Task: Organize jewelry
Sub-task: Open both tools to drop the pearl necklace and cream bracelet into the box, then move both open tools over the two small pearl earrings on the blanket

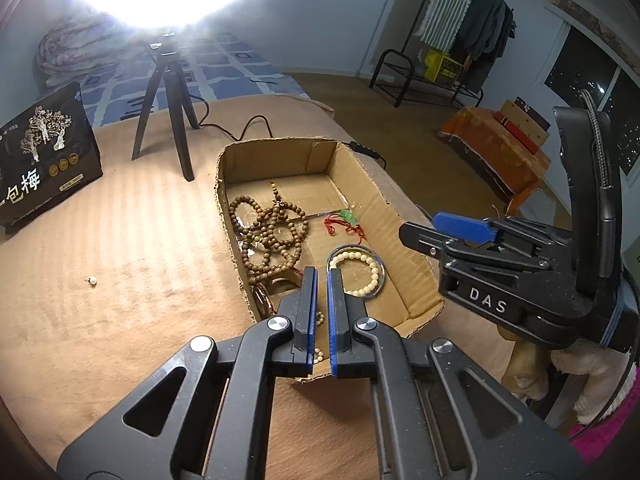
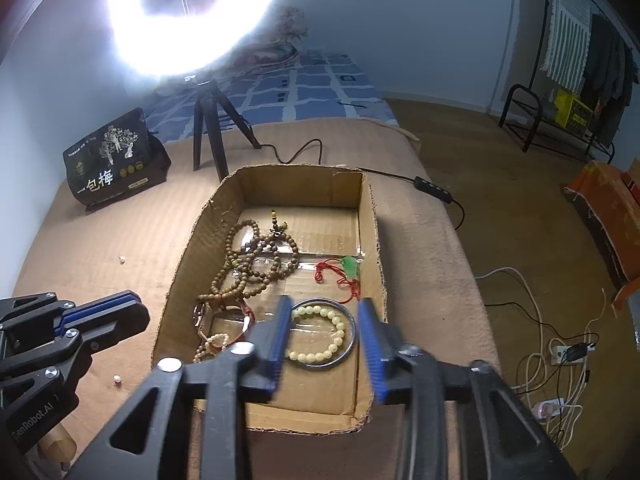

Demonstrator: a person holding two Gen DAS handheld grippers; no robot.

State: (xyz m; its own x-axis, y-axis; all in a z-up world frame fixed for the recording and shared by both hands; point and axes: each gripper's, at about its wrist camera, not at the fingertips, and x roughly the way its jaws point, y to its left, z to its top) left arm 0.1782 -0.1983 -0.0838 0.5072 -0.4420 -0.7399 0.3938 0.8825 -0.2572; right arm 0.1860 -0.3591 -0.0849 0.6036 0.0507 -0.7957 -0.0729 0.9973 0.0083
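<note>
An open cardboard box (image 1: 404,236) (image 2: 372,224) sits on the tan bed cover. In it lie brown bead strands (image 1: 272,232) (image 2: 248,264), a cream bead bracelet (image 1: 370,264) (image 2: 332,340) inside a thin metal bangle (image 2: 352,328), a green pendant on red cord (image 1: 348,218) (image 2: 350,266) and a small pale bead bracelet (image 2: 212,344). My left gripper (image 1: 322,276) is nearly shut and empty over the box's near end. My right gripper (image 2: 324,304) is open and empty above the cream bracelet; it shows at the right of the left wrist view (image 1: 404,234).
A ring light on a black tripod (image 1: 168,112) (image 2: 212,132) and a black printed box (image 1: 40,160) (image 2: 116,156) stand behind. Loose pearl beads (image 1: 92,280) (image 2: 117,379) lie on the cover left of the box. A cable with a switch (image 2: 432,186) runs off the right edge.
</note>
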